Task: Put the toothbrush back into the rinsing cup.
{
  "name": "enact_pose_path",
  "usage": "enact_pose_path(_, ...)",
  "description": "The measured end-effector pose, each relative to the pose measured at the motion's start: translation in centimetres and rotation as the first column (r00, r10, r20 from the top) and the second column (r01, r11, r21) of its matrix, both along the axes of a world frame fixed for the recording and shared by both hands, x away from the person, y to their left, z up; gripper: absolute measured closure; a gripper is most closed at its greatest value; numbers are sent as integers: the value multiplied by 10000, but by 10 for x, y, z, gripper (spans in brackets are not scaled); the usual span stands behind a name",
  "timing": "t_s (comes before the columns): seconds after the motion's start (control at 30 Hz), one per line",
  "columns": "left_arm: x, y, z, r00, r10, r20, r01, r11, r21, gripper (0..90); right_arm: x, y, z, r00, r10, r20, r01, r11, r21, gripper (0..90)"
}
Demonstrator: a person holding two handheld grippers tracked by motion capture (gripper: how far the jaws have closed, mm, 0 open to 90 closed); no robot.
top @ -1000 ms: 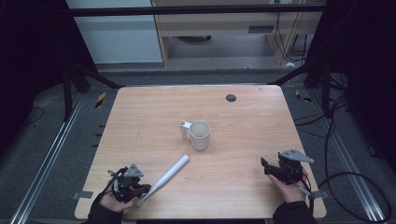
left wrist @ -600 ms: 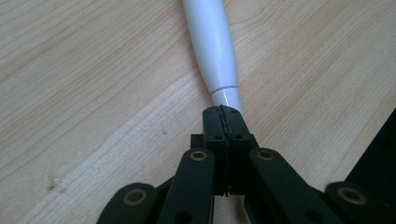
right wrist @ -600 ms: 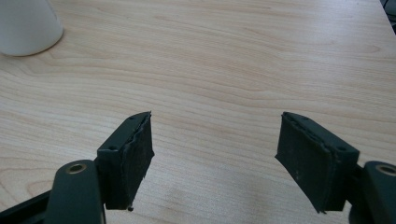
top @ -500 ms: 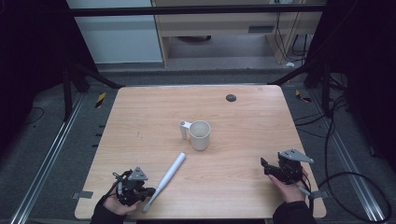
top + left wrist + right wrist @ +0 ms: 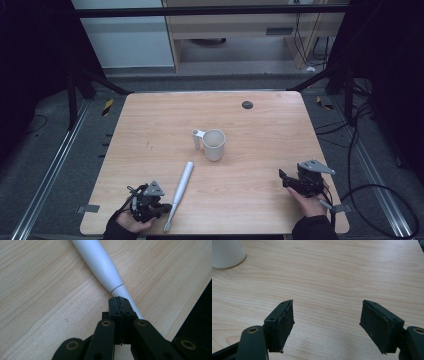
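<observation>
Left gripper clamped together, jaws resting atop the white handle; right gripper apart; next, reopen and grasp it

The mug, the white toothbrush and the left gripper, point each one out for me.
Mug [image 5: 214,145], high view, on its outer wall below the rim.
Toothbrush [image 5: 182,183], high view, on the middle of its thick handle.
Left gripper [image 5: 119,305], left gripper view, on the seam where its shut tips meet.

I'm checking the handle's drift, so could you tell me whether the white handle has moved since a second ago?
Yes. The handle has turned steeper and slid toward the table's near edge, its far tip farther from the mug.
</observation>
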State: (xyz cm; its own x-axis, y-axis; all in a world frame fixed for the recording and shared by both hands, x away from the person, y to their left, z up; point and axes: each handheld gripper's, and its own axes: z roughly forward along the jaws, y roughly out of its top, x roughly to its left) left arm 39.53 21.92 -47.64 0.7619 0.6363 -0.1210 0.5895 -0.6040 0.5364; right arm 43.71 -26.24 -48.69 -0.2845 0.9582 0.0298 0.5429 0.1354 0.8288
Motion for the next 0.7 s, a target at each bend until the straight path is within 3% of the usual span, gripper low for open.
enact_pose_path(0.7, 0, -16, -2, 9994, -326, 95, 327, 9994, -92, 896, 1, 1, 0, 10000, 0, -29, 0, 10000, 14, 269)
